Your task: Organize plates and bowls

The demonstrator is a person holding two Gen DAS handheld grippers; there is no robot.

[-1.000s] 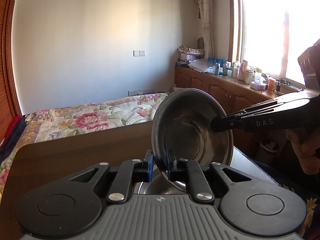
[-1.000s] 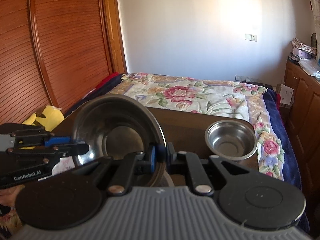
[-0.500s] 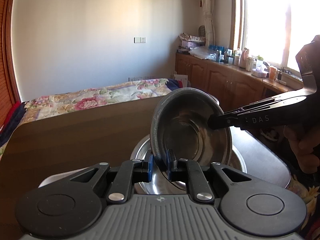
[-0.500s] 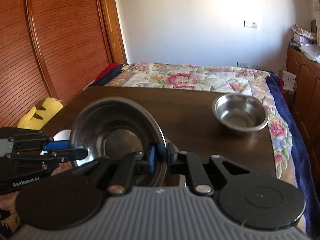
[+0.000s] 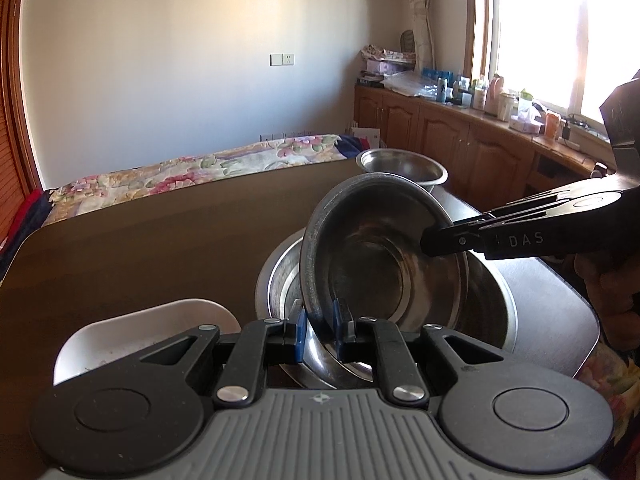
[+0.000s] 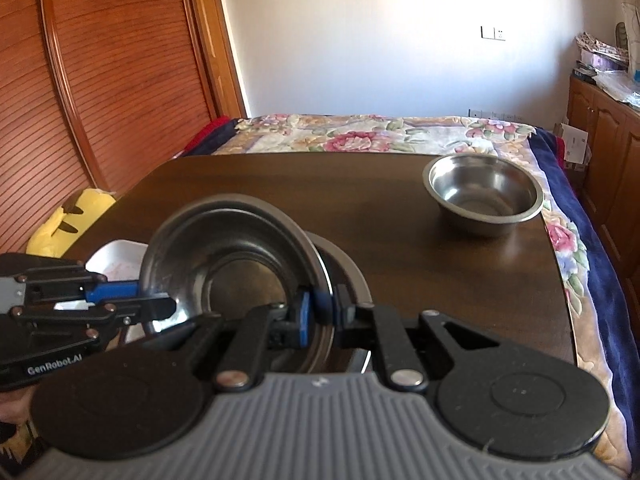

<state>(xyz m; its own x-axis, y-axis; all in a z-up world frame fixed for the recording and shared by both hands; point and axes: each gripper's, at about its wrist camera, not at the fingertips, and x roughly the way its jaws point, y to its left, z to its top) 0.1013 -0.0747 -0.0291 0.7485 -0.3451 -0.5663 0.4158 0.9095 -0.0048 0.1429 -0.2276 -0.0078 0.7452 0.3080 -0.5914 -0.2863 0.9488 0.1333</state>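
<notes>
A steel bowl [image 5: 380, 264] [image 6: 224, 252] hangs tilted over the table, gripped on two sides of its rim. My left gripper [image 5: 322, 328] is shut on the near rim; it shows at the left [image 6: 160, 300] in the right wrist view. My right gripper [image 6: 322, 308] is shut on the opposite rim, reaching in from the right [image 5: 440, 240] in the left wrist view. Directly beneath sits a larger steel bowl [image 5: 494, 304] [image 6: 354, 274], and the held bowl's lower edge dips inside it. A small steel bowl [image 5: 400, 164] [image 6: 484, 196] stands at the table's far right corner.
A white dish [image 5: 120, 340] [image 6: 116, 260] rests on the dark wooden table [image 5: 140, 248] left of the bowls. Beyond the table lies a floral bed [image 6: 360, 132]. Wooden cabinets [image 5: 460, 140] line the right wall. A yellow object [image 6: 68, 220] sits by the table's left edge.
Both grippers have sunk together with the bowl between them, bringing it from above the table down into the mouth of the larger bowl. The white dish has come into view.
</notes>
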